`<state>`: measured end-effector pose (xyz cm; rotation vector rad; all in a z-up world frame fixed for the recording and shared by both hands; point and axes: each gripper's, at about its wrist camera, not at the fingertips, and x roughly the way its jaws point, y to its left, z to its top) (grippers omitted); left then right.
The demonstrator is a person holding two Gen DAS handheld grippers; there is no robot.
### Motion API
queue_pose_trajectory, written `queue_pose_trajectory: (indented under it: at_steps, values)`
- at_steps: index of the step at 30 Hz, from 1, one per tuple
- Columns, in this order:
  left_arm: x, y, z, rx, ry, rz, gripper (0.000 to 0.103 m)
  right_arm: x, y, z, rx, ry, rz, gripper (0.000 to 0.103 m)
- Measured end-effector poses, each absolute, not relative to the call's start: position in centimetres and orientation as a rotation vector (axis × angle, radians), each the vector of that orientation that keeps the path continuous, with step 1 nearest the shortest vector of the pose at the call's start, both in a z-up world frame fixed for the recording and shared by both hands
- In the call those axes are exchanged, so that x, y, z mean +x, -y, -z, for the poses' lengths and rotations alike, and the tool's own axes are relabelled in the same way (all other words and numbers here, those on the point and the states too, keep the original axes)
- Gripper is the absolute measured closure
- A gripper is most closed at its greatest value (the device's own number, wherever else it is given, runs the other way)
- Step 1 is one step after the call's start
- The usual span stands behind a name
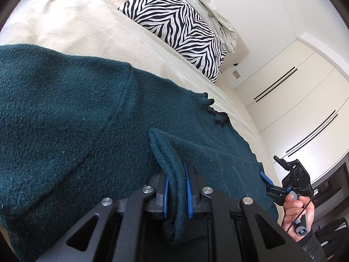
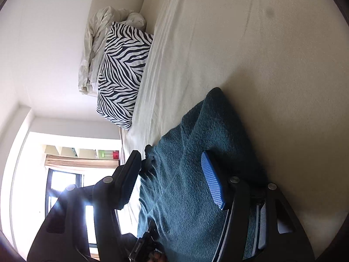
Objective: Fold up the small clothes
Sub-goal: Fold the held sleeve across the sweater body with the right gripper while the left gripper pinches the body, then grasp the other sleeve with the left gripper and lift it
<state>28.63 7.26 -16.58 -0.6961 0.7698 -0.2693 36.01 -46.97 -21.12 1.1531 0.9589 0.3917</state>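
Note:
A dark teal knitted sweater (image 1: 76, 109) lies spread on the bed; the right wrist view shows it (image 2: 196, 131) running under the fingers. My left gripper (image 1: 176, 174) is shut on a ribbed edge (image 1: 165, 152) of the sweater, with a fold of knit pinched between the blue pads and lifted off the layer below. At the sweater's right side, a hand (image 1: 294, 209) holds my right gripper (image 1: 271, 168). In its own view the right gripper (image 2: 171, 155) stands open, fingers wide apart just over the sweater and its frilled neckline, gripping nothing.
The bed (image 1: 76, 21) has a cream cover (image 2: 261, 54). A zebra-print pillow (image 1: 178, 26) (image 2: 122, 76) and a crumpled white sheet (image 1: 207, 6) lie at the head end. White wardrobe doors (image 1: 294, 100) stand beyond the bed's edge. A bright window (image 2: 63, 185) is behind.

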Motion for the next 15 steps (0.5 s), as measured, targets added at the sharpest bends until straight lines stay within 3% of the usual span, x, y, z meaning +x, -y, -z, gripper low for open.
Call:
queue_pose_trajectory:
  at_steps: [8,9,13,15]
  values:
    - [28.5,-7.8,16.0,-0.738,-0.786,0.283,0.087,26.8,49.9,20.7,1.148,-0.978,-0.429,0.047]
    - [28.2,-8.1,15.5,-0.735,-0.791,0.267,0.081,25.3,50.6,20.3,1.16,-0.96,-0.422,0.046]
    - [22.4,-11.5,11.9,-0.799,-0.665,0.164,0.025,19.6,51.6,17.5,1.151,-0.875,-0.417,0.045]
    - [18.2,-14.7,10.9,-0.872,-0.583,0.089,0.015,17.0,51.0,16.5,1.147,-0.853,-0.437,0.045]
